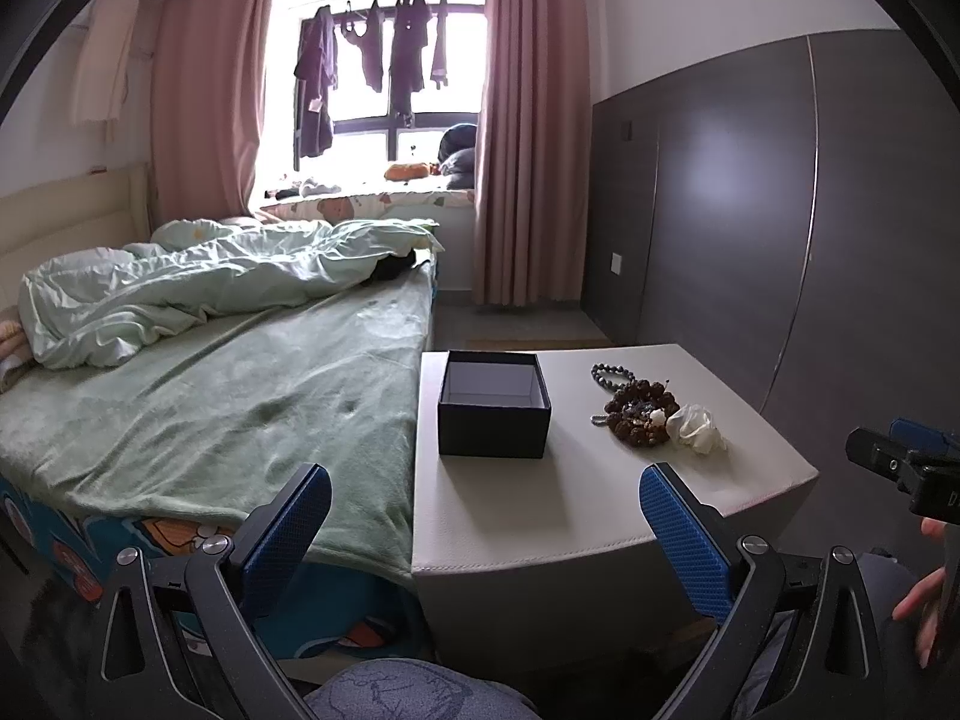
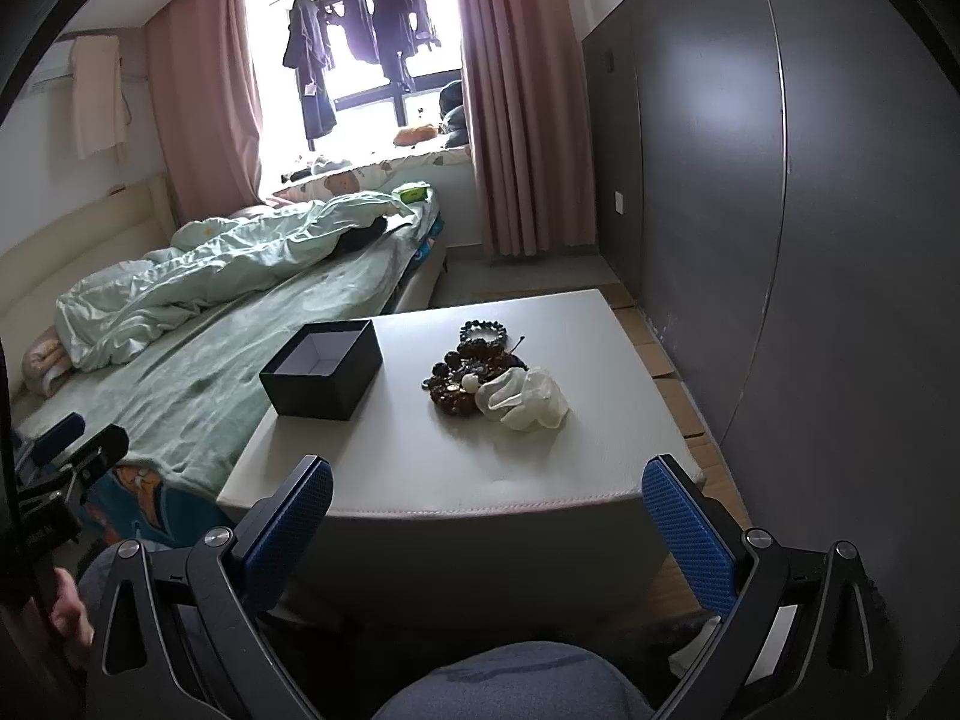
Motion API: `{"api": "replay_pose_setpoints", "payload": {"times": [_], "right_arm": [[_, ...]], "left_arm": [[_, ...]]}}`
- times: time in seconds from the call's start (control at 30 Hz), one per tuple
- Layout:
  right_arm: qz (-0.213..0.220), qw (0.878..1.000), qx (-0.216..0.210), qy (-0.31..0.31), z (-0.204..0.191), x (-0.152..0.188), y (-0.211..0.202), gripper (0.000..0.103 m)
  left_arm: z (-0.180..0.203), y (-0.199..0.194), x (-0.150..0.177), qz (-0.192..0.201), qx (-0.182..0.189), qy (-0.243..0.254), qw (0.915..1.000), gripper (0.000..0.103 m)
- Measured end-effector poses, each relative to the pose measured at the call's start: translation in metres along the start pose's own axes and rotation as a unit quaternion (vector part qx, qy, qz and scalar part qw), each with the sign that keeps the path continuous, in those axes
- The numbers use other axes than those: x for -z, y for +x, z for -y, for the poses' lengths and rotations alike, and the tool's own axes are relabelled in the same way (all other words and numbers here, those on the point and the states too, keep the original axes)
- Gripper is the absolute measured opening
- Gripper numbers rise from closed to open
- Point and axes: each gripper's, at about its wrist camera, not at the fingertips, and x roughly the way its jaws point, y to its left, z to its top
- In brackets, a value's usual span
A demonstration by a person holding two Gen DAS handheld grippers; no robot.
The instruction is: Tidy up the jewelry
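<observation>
An open, empty dark box (image 1: 494, 403) (image 2: 324, 368) stands on a white low table (image 1: 540, 510) (image 2: 480, 468). To its right lies a pile of jewelry: a brown bead bracelet (image 1: 641, 411) (image 2: 459, 387), a dark bead bracelet (image 1: 609, 375) (image 2: 483, 333) and a white fabric piece (image 1: 696, 427) (image 2: 528, 399). My left gripper (image 1: 486, 534) is open and empty, held before the table's near edge. My right gripper (image 2: 489, 531) is open and empty, also short of the near edge. Each gripper shows at the other view's edge.
A bed with a green sheet and a rumpled quilt (image 1: 198, 300) (image 2: 198, 276) adjoins the table's left side. A dark grey wall panel (image 1: 750, 210) (image 2: 810, 210) runs along the right. Pink curtains (image 1: 528, 180) and a window lie beyond.
</observation>
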Motion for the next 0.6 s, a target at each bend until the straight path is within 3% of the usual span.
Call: {"api": "replay_pose_setpoints", "payload": {"times": [0.6], "right_arm": [[0.0, 1.0, 0.0, 0.001, 0.0, -0.0025, 0.0016, 0.103]], "left_arm": [[-0.0026, 0.0046, -0.0011, -0.001, 0.002, 0.0, 1.0, 0.103]]}}
